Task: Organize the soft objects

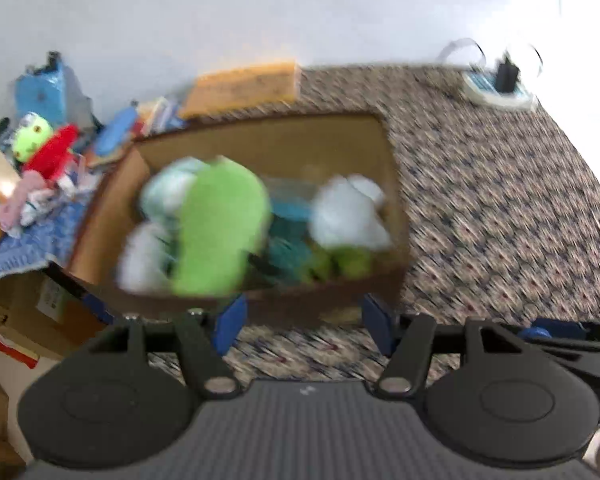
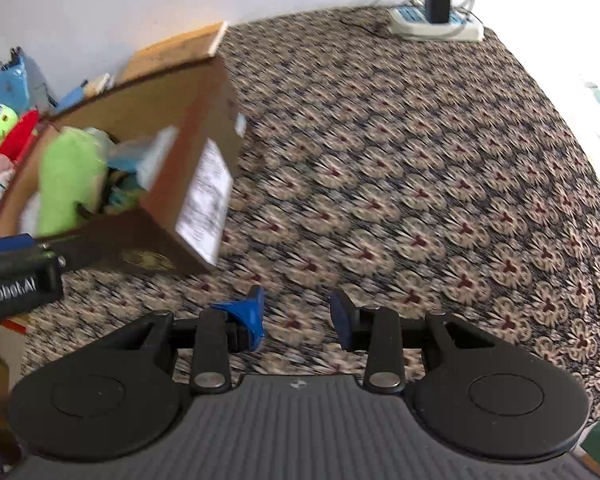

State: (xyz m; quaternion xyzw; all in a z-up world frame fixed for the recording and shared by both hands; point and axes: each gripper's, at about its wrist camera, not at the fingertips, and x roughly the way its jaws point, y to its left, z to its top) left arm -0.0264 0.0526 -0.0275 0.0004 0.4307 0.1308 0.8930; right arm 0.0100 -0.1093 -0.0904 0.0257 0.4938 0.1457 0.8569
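A brown cardboard box (image 1: 340, 136) stands on the patterned cloth and holds several soft toys: a large green plush (image 1: 220, 228), a white plush (image 1: 348, 212) and teal pieces. My left gripper (image 1: 302, 322) is open and empty, just in front of the box's near wall. In the right wrist view the box (image 2: 196, 120) is at the left with the green plush (image 2: 68, 176) inside. My right gripper (image 2: 298, 316) is open and empty over the cloth, right of the box. The left gripper's body (image 2: 16, 276) shows at the left edge.
A pile of toys and packets, with a lime-green and red plush (image 1: 40, 144), lies left of the box. A yellow-brown flat box (image 1: 244, 86) leans behind it. A power strip with a charger (image 2: 436, 20) sits at the far right. A wall runs behind.
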